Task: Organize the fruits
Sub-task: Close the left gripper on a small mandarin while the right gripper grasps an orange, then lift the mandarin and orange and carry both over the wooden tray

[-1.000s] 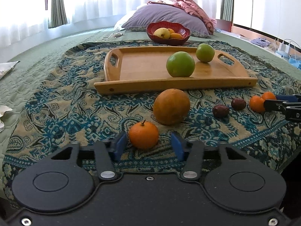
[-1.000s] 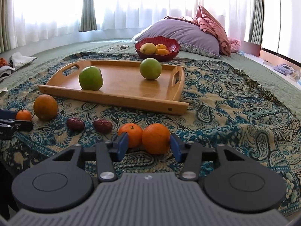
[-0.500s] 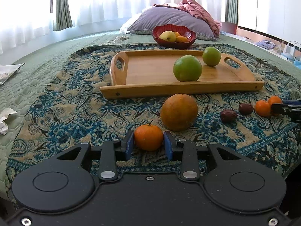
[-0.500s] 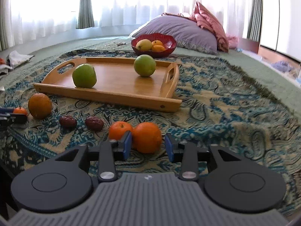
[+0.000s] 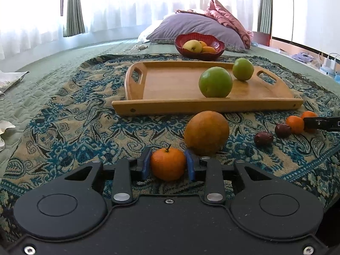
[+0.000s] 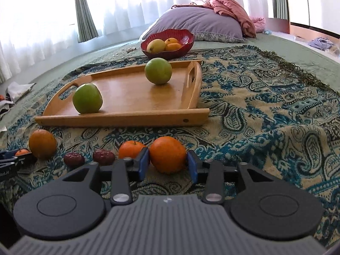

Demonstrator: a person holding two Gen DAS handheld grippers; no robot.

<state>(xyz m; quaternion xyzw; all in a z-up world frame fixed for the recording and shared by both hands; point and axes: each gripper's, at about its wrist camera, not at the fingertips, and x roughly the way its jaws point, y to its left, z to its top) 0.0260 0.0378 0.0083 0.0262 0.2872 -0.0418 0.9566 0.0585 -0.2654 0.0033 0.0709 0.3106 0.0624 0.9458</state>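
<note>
My left gripper (image 5: 167,165) is shut on a small stemmed tangerine (image 5: 167,163) just above the patterned blanket. A big orange (image 5: 206,132) lies right behind it. My right gripper (image 6: 167,162) is shut on an orange (image 6: 167,157); a second tangerine (image 6: 130,148) touches its left finger. Two dark red dates (image 6: 103,156) lie to the left. A wooden tray (image 5: 170,104) holds two green apples (image 5: 215,82). A red bowl (image 5: 199,45) with yellow and orange fruit stands behind the tray.
The patterned blue blanket (image 6: 265,97) covers a green quilted bed. A purple pillow (image 5: 195,26) and pink cloth lie at the back. Papers (image 5: 10,80) lie at the left edge. The right gripper's finger shows at the right of the left wrist view (image 5: 323,123).
Both grippers closed from wide open onto their fruit: left on the small tangerine, right on the orange. Both views have shifted a little, and the right one has tilted.
</note>
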